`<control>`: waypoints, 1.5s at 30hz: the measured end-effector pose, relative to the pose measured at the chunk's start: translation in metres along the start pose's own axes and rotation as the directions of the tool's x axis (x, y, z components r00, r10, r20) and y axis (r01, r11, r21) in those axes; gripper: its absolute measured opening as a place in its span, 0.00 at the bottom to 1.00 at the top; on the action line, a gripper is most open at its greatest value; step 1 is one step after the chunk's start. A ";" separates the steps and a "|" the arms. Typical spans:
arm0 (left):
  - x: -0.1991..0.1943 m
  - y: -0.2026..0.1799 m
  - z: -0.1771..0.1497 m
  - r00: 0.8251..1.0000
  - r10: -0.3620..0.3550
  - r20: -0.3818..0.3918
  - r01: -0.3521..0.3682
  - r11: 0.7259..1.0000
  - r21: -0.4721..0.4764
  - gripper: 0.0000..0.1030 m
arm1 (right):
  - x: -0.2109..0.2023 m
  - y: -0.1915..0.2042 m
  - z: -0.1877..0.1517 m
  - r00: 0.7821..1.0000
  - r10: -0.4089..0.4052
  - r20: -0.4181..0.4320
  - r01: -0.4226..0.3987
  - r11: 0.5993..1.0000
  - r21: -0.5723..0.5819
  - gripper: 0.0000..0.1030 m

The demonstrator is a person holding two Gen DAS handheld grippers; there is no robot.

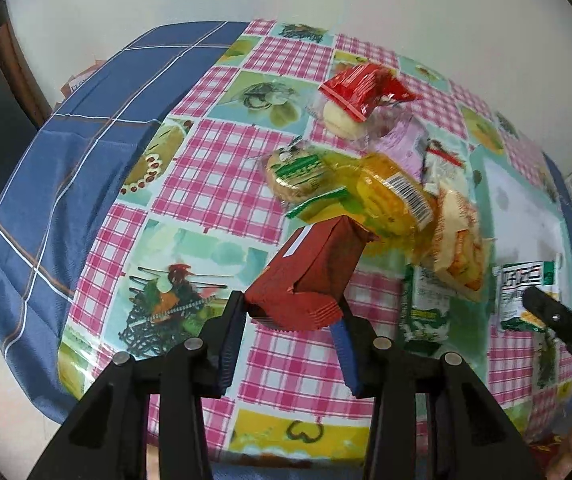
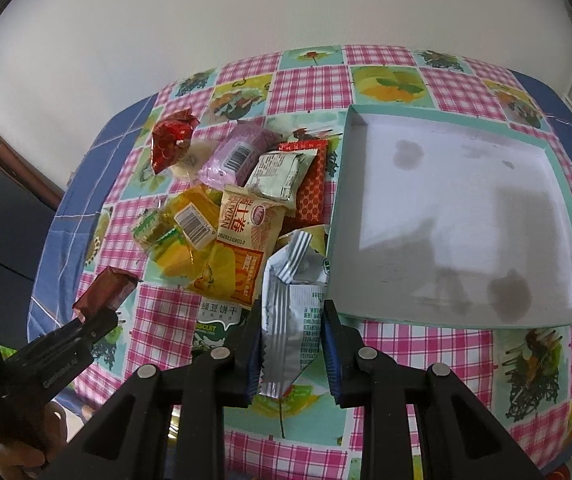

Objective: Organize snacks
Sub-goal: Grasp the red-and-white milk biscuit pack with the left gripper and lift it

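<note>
Brown packet [image 1: 306,276] and silver packet [image 2: 292,312], apparently jaw-clamped.

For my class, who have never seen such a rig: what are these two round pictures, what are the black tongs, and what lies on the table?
A person holds a two-finger gripper in each hand, each with a camera looking along its fingers. In the left camera's picture, the left gripper pinches a dark red packet. In the right camera's picture, the right gripper pinches a silver packet. On the checked tablecloth lie a pile of snacks and an empty shallow box.
</note>
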State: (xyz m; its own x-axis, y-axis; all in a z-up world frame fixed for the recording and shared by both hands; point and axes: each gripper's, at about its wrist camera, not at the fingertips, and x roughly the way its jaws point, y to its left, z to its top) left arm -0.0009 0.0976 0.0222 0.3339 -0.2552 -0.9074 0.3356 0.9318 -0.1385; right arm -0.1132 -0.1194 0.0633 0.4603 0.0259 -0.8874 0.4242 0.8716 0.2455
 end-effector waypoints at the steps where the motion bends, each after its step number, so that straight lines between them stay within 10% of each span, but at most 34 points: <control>1: -0.005 -0.003 0.002 1.000 -0.002 0.006 0.002 1.000 0.003 0.30 | -0.001 -0.001 0.001 1.000 0.003 0.003 -0.003 1.000 0.003 0.27; 10: -0.026 -0.053 0.025 0.998 -0.010 0.062 0.006 0.997 0.074 0.18 | -0.004 -0.027 0.012 1.000 -0.023 0.017 0.022 0.998 0.067 0.27; 16: -0.011 -0.044 0.030 0.990 0.132 0.039 -0.134 0.989 0.059 0.20 | -0.003 -0.036 0.013 0.999 -0.035 0.003 0.034 0.995 0.089 0.27; 20: 0.016 -0.020 0.033 0.983 0.180 -0.039 -0.180 0.984 0.010 0.53 | 0.006 -0.031 0.010 0.999 -0.039 -0.033 0.041 0.997 0.069 0.27; 29: 0.034 -0.005 0.044 0.991 0.098 -0.096 -0.109 0.987 -0.117 0.85 | 0.010 -0.028 0.007 0.997 -0.055 -0.045 0.058 0.997 0.056 0.27; 38: 0.057 -0.019 0.042 0.977 0.133 -0.167 -0.153 0.982 -0.112 0.85 | 0.011 -0.029 0.007 0.997 -0.059 -0.050 0.062 0.996 0.063 0.27; 45: 0.053 -0.013 0.044 0.977 0.133 -0.170 -0.156 0.979 -0.133 0.62 | 0.011 -0.028 0.008 0.997 -0.057 -0.047 0.060 0.996 0.061 0.27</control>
State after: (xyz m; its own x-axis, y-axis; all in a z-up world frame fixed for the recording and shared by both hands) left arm 0.0512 0.0608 -0.0071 0.2213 -0.0816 -0.9718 0.1587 0.9862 -0.0467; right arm -0.1143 -0.1475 0.0497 0.3982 -0.0013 -0.9173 0.4980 0.8401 0.2150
